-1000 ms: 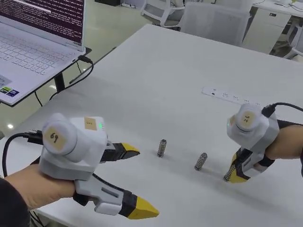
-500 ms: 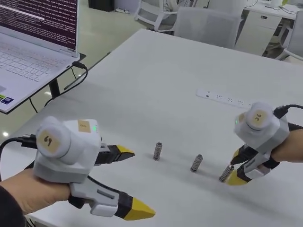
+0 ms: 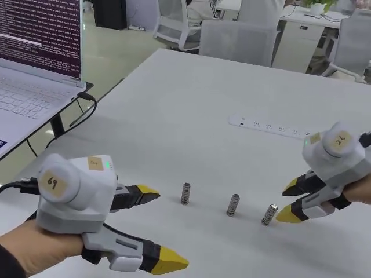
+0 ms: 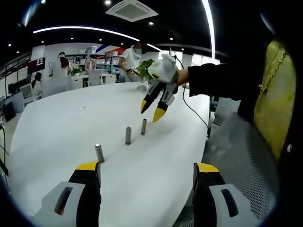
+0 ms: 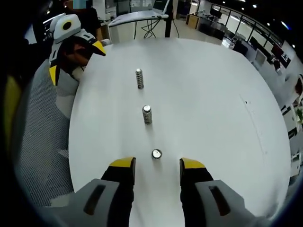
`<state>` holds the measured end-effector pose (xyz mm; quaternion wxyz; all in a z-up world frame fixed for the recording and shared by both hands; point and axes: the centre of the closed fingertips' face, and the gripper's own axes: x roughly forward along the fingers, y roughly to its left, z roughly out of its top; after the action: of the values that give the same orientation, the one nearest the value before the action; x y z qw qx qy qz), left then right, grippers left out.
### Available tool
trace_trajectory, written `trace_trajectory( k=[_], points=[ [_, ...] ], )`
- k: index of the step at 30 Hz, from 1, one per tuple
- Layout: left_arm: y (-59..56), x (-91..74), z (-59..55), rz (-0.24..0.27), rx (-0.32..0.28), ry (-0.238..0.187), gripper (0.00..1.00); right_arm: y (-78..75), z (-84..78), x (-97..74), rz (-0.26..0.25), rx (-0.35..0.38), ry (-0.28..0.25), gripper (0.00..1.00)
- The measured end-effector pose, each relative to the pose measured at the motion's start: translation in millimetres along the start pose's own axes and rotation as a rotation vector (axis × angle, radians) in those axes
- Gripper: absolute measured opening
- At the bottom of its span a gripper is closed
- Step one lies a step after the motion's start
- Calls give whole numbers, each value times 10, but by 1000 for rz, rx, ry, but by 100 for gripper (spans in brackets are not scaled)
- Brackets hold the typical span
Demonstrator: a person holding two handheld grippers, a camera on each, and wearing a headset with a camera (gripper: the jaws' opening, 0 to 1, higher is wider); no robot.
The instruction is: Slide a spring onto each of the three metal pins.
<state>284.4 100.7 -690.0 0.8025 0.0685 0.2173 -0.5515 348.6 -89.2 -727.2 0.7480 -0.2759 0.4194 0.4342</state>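
Pulled the right gripper (image 3: 284, 201) back off the third spring (image 3: 269, 214), jaws spread and empty just beside it. Left gripper (image 3: 165, 229) gaping, holding nothing, first spring (image 3: 185, 193) just ahead of its tips, middle spring (image 3: 233, 204) between both grippers. Looks like all three seated upright on pins, nothing left to slide on.

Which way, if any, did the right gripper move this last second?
Yes. The right gripper has pulled back to the right, off the rightmost spring its jaws were at; a gap now separates them.
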Motion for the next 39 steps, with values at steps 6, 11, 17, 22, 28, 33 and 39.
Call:
trace_trajectory(
  k=[6, 11, 17, 22, 28, 33, 39],
  points=[
    [-1, -7, 48, 6, -1, -9, 77, 71, 114, -161, -31, 39, -100, 36],
    [-14, -9, 88, 7, 5, -13, 77, 126, 155, -275, -59, 65, -168, 38],
    [-5, -49, 149, 20, 2, -31, 78, 208, 211, -463, -100, 92, -259, 41],
    [-7, -84, 174, 28, -1, -42, 78, 300, 213, -603, -133, 111, -318, 43],
    [-35, -124, 208, 37, -7, -60, 78, 428, 185, -711, -167, 143, -381, 46],
    [-31, -162, 215, 46, -13, -72, 78, 519, 108, -782, -200, 166, -416, 49],
    [-67, -172, 232, 49, -24, -87, 78, 655, -31, -836, -231, 224, -462, 52]
  ],
)
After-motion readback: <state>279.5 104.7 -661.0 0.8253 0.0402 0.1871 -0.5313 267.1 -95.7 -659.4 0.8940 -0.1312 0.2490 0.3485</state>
